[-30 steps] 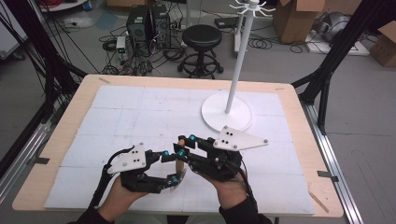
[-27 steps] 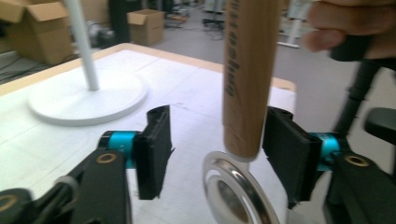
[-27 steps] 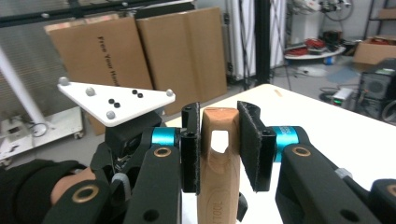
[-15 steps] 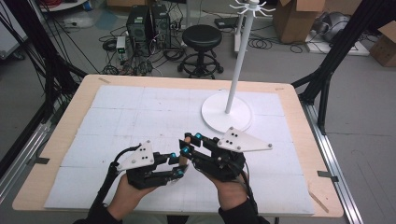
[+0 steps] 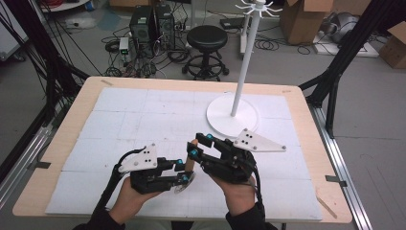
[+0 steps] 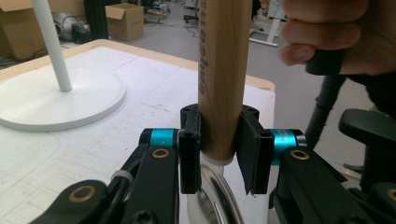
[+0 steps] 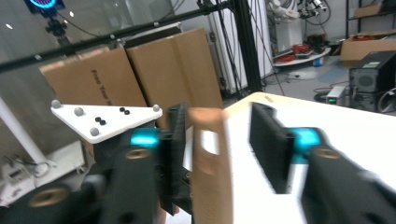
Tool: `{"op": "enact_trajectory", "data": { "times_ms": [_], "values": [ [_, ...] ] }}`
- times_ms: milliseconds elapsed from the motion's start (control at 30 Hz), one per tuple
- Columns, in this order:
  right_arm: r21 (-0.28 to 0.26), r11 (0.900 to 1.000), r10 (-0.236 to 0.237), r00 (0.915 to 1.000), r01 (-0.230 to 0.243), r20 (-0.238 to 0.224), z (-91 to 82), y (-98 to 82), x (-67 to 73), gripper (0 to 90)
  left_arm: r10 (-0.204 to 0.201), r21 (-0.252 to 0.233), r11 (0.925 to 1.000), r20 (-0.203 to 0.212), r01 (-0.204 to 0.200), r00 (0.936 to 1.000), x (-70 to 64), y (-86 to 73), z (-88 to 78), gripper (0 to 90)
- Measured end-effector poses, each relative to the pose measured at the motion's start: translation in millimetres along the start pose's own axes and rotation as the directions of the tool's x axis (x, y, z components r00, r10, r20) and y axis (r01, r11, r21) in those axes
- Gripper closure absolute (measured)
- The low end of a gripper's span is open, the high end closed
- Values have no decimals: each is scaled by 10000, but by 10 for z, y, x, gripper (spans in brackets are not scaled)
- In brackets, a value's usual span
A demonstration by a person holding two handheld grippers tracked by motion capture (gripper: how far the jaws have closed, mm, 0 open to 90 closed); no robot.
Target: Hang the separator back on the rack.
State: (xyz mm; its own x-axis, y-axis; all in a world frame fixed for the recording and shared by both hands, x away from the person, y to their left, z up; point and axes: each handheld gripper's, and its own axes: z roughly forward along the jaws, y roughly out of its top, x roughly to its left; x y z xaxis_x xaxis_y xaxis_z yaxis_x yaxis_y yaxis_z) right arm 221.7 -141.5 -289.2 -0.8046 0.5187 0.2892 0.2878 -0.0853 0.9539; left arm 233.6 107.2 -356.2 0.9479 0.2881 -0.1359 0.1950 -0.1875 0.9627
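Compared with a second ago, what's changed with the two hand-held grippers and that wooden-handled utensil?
The left hand-held gripper has closed on the wooden handle just above the utensil's metal end. The right hand-held gripper has just been opening: the handle's top is between its jaws, with a gap on one side. In the high view the handle now stands upright between the two. Both hands stayed at the near edge; the white stand is unmoved.

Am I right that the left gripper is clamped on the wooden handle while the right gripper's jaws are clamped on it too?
Not quite: the right gripper stands open around the wooden handle, as the right gripper view shows. The left gripper is indeed clamped on it.
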Motion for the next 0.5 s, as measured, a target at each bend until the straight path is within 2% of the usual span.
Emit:
{"op": "enact_trajectory", "data": {
  "times_ms": [33,100,133,167,200,233,267,333,367,500],
  "values": [
    [0,10000,0,10000,0,0,0,0,0,498,0,0,10000,0,0,10000,0,0,0,718],
    [-170,9998,-65,9998,62,-186,-22,3,-15,420,-101,-92,9999,211,103,9997,2,6,-13,718],
    [-265,9996,-94,9991,83,-418,-35,7,-28,382,-121,-107,9999,356,125,9993,7,9,-21,718],
    [-409,9987,-321,9961,287,-828,-68,9,-60,333,-176,-150,9997,496,183,9986,9,12,-28,718],
    [-409,9987,-321,9961,287,-828,-68,9,-60,333,-219,-191,9995,678,233,9975,14,15,-34,718],
    [-387,9972,-688,9896,644,-1266,-101,3,-100,311,-253,-249,9993,851,275,9961,19,18,-45,718],
    [-387,9972,-688,9896,644,-1266,-101,3,-100,311,-273,-314,9990,1028,307,9943,23,22,-53,718],
    [-298,9966,-812,9789,769,-1877,-125,-15,-146,297,-314,-419,9984,1497,381,9882,33,30,-72,718],
    [-278,9962,-864,9734,824,-2120,-136,-30,-166,292,-371,-448,9979,1784,458,9833,35,34,-79,718],
    [-172,9950,-986,9417,983,-3218,-138,-103,-253,313,-402,-477,9974,2634,546,9638,48,50,-99,718]
  ]
}}
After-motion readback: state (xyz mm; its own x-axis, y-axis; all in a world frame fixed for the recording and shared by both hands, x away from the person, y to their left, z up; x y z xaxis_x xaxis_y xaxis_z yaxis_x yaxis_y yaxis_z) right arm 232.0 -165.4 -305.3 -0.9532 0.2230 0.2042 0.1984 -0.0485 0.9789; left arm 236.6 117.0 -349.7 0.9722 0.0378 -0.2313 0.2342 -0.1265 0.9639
